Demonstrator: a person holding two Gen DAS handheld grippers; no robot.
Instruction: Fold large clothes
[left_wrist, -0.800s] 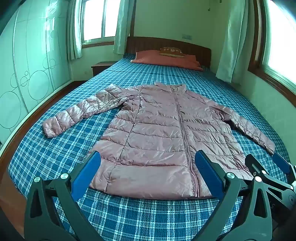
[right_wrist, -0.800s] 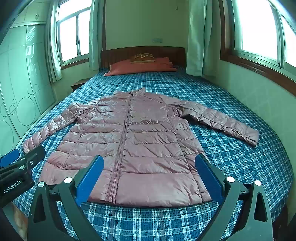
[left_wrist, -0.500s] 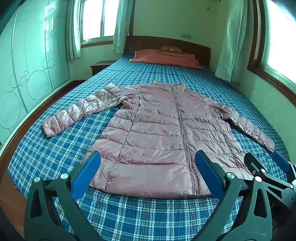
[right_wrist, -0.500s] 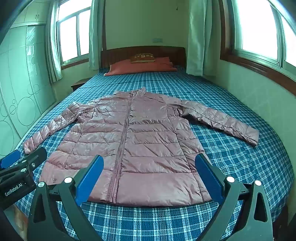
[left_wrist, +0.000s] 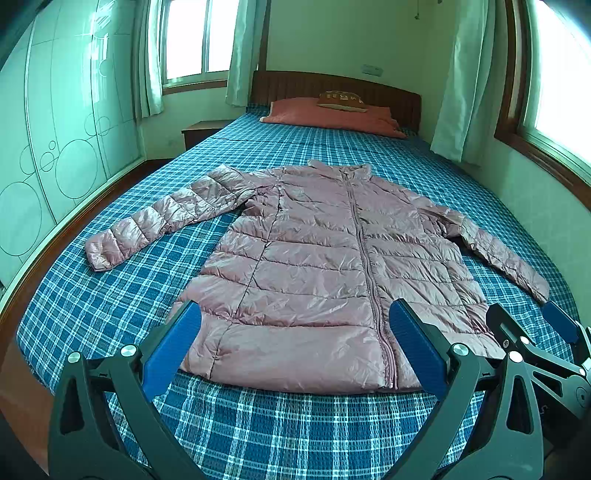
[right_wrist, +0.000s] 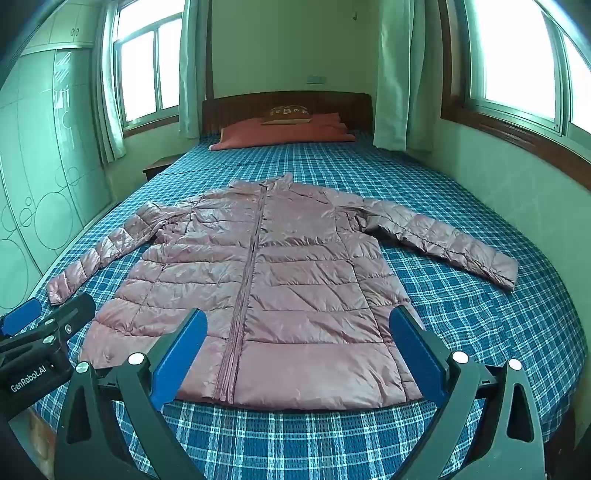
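A pink quilted puffer jacket (left_wrist: 317, 266) lies flat and zipped on the blue plaid bed (left_wrist: 258, 435), both sleeves spread out to the sides; it also shows in the right wrist view (right_wrist: 258, 280). My left gripper (left_wrist: 293, 343) is open and empty, hovering above the jacket's hem near the foot of the bed. My right gripper (right_wrist: 295, 347) is open and empty, also above the hem. The right gripper shows at the right edge of the left wrist view (left_wrist: 532, 332); the left gripper shows at the left edge of the right wrist view (right_wrist: 40, 332).
Red pillows (left_wrist: 332, 114) lie against the wooden headboard (right_wrist: 288, 101). A wardrobe (left_wrist: 48, 140) stands on the left, with a nightstand (left_wrist: 203, 129) beside the bed. A wall with windows (right_wrist: 517, 66) runs close along the right.
Both grippers have shifted slightly; the jacket appears a little higher in the left wrist view. The jacket itself has not moved and both grippers stay open.
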